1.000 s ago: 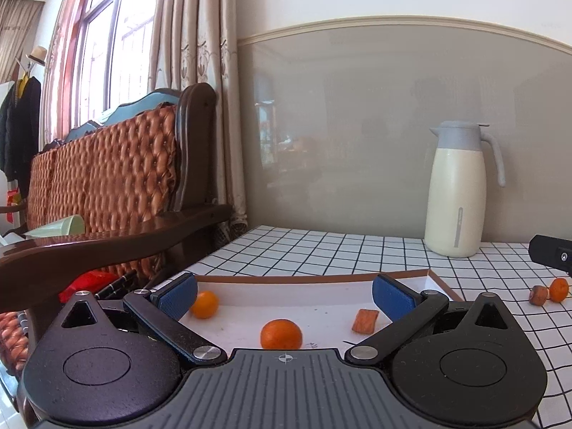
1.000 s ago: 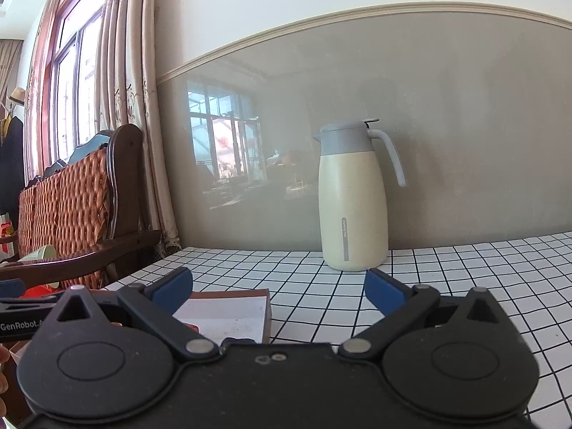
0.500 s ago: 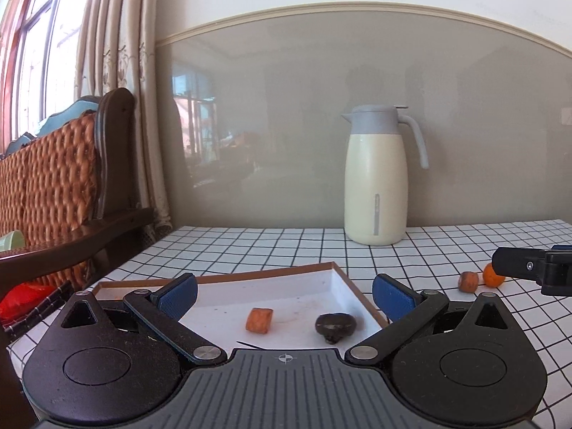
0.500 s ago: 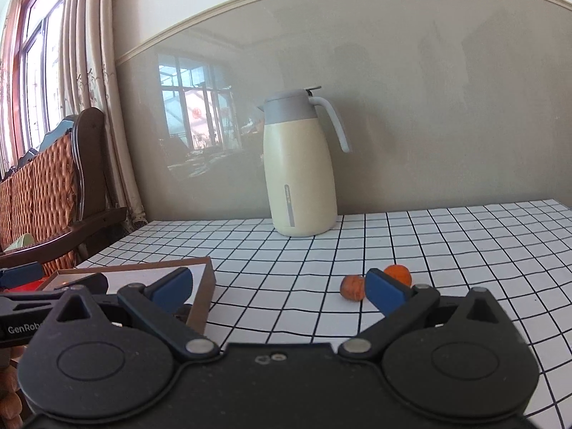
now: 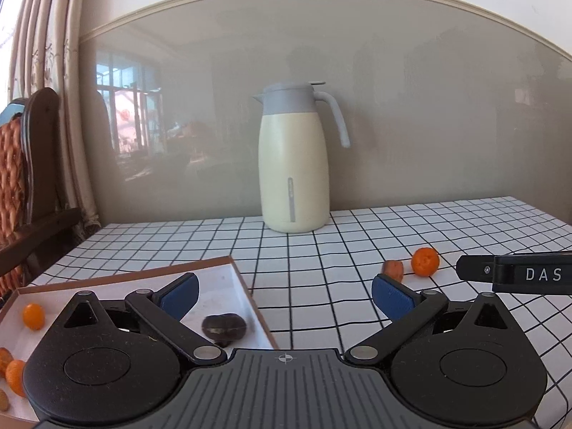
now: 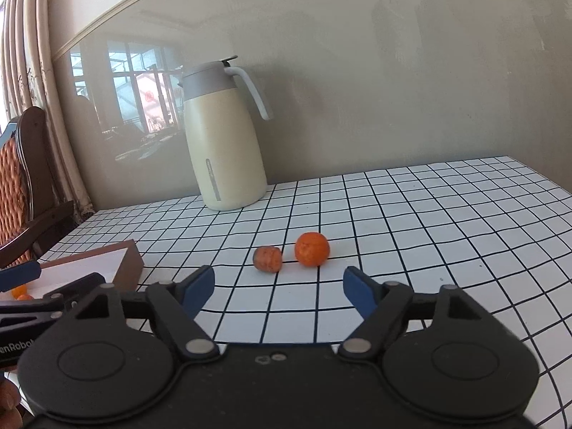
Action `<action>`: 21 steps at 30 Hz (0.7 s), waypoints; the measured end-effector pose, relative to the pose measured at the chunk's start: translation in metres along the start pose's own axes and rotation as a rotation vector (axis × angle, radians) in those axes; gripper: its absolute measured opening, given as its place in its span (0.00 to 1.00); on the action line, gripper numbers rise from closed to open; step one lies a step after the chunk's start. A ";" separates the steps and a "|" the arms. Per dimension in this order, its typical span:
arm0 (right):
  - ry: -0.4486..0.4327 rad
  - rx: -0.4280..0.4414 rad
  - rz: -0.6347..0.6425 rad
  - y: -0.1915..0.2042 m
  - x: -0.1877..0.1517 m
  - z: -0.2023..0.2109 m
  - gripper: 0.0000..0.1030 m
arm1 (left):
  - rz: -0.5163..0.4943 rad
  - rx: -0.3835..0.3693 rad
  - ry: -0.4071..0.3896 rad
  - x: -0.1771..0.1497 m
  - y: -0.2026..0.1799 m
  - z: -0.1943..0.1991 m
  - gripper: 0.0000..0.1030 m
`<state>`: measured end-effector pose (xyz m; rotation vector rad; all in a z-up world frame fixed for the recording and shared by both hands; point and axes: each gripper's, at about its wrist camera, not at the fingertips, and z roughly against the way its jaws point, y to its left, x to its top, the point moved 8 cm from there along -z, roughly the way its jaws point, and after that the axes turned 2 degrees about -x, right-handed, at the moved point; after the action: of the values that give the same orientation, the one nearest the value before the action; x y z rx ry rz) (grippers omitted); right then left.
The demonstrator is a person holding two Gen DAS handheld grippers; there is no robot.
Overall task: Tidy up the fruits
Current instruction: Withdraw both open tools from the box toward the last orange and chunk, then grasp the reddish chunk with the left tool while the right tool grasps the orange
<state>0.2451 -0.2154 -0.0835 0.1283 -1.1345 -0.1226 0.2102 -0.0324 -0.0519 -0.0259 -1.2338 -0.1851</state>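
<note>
Both tongs stand apart and hold nothing: the right tongs (image 6: 279,287) are just before the round orange fruit (image 6: 311,249) on the checked tabletop (image 6: 429,221), the left tongs (image 5: 284,295) beside the white shallow tray (image 5: 228,262).

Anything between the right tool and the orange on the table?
Bare checkered tablecloth only, in the right wrist view. The right tool is open, short of the orange; a brownish-orange piece sits just left of it.

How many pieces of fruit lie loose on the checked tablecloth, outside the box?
2: a round orange citrus fruit and, touching its left side, a reddish-brown stubby piece, ahead of the right gripper.
</note>
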 end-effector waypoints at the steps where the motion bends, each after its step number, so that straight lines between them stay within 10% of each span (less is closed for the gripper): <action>1: 0.000 -0.009 -0.001 -0.004 0.000 0.000 0.69 | 0.002 -0.015 0.007 0.000 -0.006 -0.004 1.00; 11: 0.051 -0.029 -0.002 -0.028 0.002 -0.017 0.41 | -0.018 -0.082 0.103 -0.005 -0.053 -0.049 0.77; 21: 0.115 -0.010 -0.014 -0.035 0.005 -0.047 0.34 | -0.030 -0.124 0.165 -0.011 -0.077 -0.087 0.61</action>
<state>0.2889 -0.2486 -0.1039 0.1328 -1.0179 -0.1317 0.2760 -0.1174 -0.0977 -0.0981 -1.0573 -0.2844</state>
